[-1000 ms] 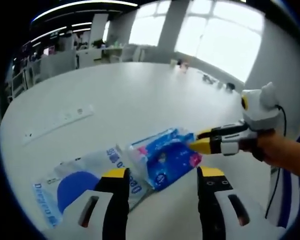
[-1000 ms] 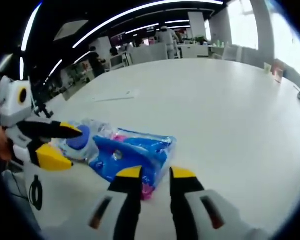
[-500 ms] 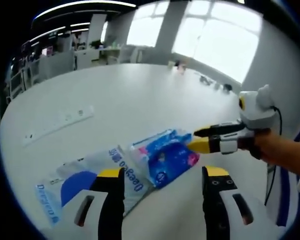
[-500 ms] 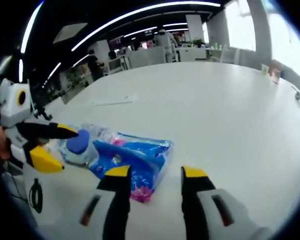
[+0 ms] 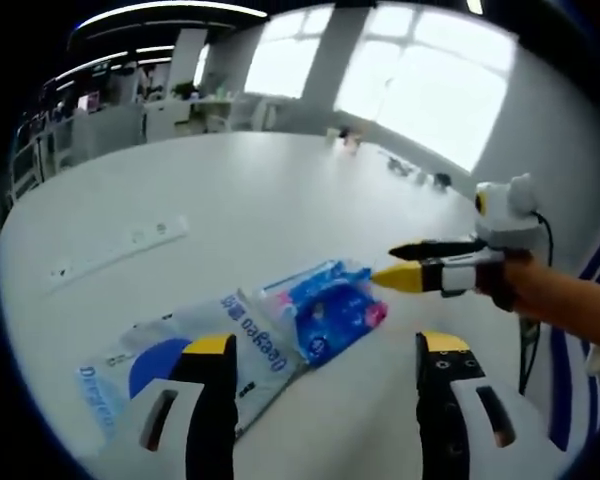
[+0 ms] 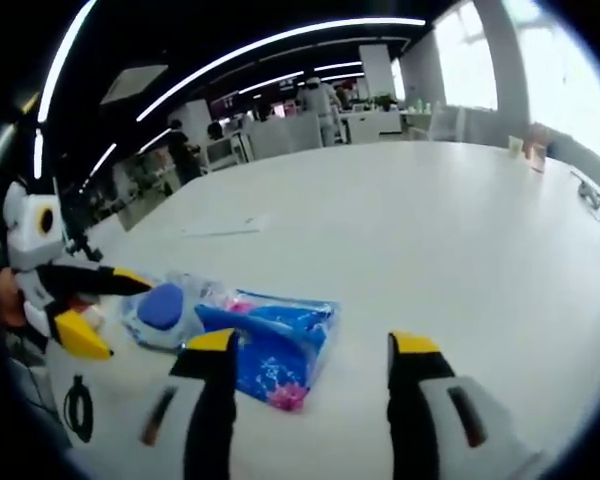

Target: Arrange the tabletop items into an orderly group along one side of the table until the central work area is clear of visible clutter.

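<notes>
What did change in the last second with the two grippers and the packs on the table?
The right gripper opened wide, letting go of the blue pack, and drew back a little. The left gripper also opened slightly wider. The blue pack stayed overlapping the clear pack on the white table.

Open left tool (image 5: 320, 350), blue packet (image 5: 325, 310), perhaps tissues

Big white table (image 5: 280, 190), bright windows (image 5: 430, 80) behind, ceiling light strips (image 6: 280, 40), office desks (image 6: 370, 120) far back.
</notes>
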{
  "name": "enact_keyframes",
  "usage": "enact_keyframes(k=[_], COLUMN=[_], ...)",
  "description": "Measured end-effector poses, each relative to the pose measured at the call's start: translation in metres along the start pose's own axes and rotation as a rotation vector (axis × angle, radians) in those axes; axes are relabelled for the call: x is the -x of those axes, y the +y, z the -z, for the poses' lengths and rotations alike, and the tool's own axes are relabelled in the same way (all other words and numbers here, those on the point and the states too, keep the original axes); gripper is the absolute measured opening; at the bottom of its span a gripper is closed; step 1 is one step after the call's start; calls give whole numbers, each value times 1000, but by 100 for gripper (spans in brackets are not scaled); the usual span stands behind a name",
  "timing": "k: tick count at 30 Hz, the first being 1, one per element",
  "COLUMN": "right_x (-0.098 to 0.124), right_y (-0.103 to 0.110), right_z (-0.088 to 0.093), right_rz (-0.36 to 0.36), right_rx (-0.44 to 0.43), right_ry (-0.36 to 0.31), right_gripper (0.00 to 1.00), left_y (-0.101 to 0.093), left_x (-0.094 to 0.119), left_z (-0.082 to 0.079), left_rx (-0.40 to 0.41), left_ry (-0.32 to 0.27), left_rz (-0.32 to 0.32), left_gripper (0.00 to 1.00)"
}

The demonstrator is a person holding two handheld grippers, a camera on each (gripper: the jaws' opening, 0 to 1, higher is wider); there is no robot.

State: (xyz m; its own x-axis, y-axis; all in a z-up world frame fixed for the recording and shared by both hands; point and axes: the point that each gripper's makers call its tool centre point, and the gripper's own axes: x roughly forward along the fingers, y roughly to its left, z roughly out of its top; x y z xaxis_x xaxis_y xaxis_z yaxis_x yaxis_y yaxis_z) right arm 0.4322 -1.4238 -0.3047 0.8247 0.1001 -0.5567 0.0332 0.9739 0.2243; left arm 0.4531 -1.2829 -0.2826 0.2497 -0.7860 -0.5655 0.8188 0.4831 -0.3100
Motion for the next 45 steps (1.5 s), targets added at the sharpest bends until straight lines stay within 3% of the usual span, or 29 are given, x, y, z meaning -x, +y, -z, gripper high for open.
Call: enact_keyframes(k=[20, 45], right_x=[18, 44], right_y=[36, 103], right_z=[-16, -35], right_rz=[-28, -107], right_rx=[24, 94], right_ry=[-32, -60], right_gripper=[57, 56], left_y=[15, 27], left_x=[55, 138], left_z=[-1, 0], left_rx=[-25, -43], left_ry=[-26, -94], left_rz=[-17, -67], left_gripper=[74, 74])
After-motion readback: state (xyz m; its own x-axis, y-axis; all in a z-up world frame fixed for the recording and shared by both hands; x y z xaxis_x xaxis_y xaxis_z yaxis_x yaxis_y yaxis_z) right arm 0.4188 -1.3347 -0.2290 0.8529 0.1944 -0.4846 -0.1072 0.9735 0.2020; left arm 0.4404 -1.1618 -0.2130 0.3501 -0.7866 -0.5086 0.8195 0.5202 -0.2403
